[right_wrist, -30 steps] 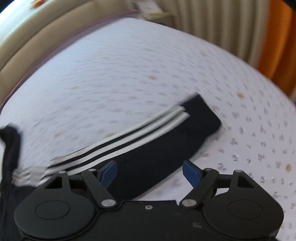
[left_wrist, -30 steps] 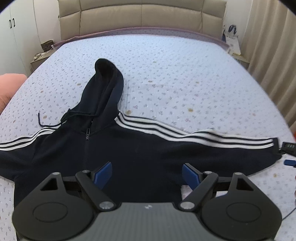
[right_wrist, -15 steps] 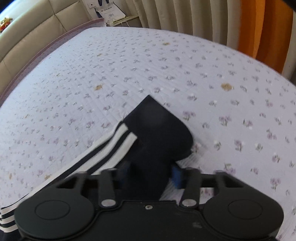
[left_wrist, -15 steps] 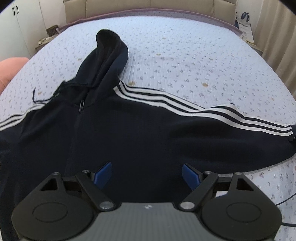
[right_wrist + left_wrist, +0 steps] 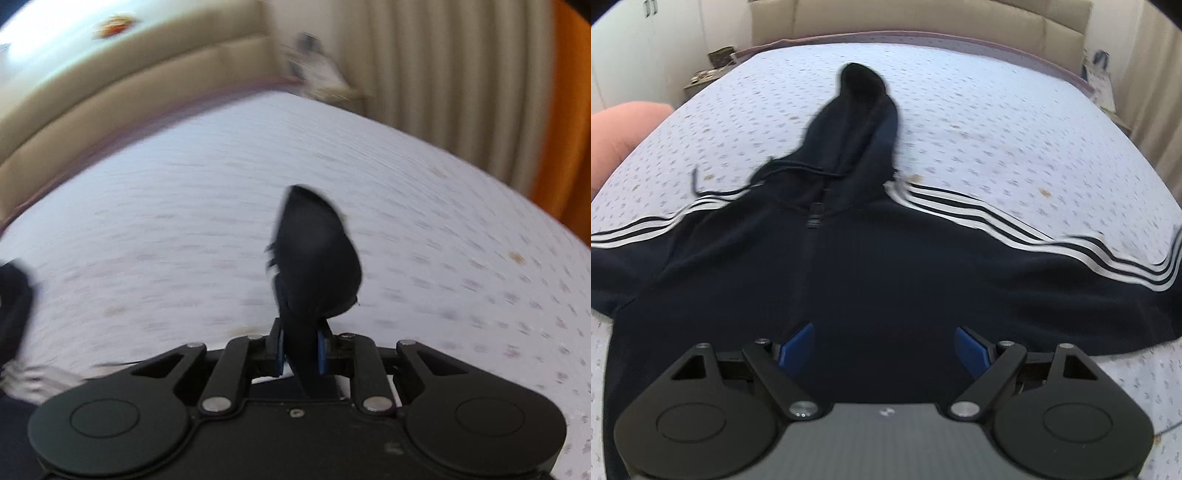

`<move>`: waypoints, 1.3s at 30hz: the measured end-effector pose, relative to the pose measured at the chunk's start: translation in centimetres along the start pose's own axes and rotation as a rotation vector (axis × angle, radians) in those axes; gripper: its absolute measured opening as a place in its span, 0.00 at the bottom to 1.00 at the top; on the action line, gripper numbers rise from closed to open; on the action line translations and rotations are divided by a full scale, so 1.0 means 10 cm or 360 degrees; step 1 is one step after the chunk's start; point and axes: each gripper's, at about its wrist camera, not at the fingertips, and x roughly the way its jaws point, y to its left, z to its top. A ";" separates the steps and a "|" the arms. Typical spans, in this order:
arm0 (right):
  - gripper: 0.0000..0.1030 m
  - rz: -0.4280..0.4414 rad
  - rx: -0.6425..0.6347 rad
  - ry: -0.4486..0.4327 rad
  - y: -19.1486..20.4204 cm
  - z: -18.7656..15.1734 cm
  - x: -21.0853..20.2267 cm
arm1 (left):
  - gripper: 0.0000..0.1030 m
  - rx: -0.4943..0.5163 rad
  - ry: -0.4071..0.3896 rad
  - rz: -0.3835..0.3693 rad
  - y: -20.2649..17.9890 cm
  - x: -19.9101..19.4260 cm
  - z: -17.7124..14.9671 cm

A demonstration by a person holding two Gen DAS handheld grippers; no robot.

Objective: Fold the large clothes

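Observation:
A navy zip hoodie (image 5: 886,273) with white sleeve stripes lies front-up on the bed, hood (image 5: 864,107) pointing to the headboard. My left gripper (image 5: 884,349) is open and empty, hovering over the hoodie's lower body. My right gripper (image 5: 301,350) is shut on the hoodie's right sleeve cuff (image 5: 314,254), which stands up between the jaws, lifted off the bed. The sleeve's striped part (image 5: 1137,269) rises at the right edge of the left wrist view.
The bed (image 5: 1015,122) has a pale floral quilt and a beige padded headboard (image 5: 923,18). A pink cushion (image 5: 624,125) lies at the left. Nightstands (image 5: 713,70) flank the bed. Curtains (image 5: 443,74) hang on the right side.
My right gripper closed on the sleeve cuff and lifted it off the bed. My left gripper moved over the hoodie's body and stayed open.

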 end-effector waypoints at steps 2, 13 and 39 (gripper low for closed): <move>0.21 0.0099 -0.0094 -0.0035 0.54 -0.09 -0.21 | 0.82 -0.0013 0.0007 0.0016 0.25 -0.02 0.04; 0.21 0.0693 -0.0406 -0.0077 3.66 -1.09 -0.89 | 0.82 -0.0046 -0.0012 0.0136 2.04 -0.15 0.20; 0.06 -0.0173 -0.0599 0.0368 3.53 -1.71 0.05 | 0.46 -0.0431 0.0078 -0.0424 3.06 1.38 0.57</move>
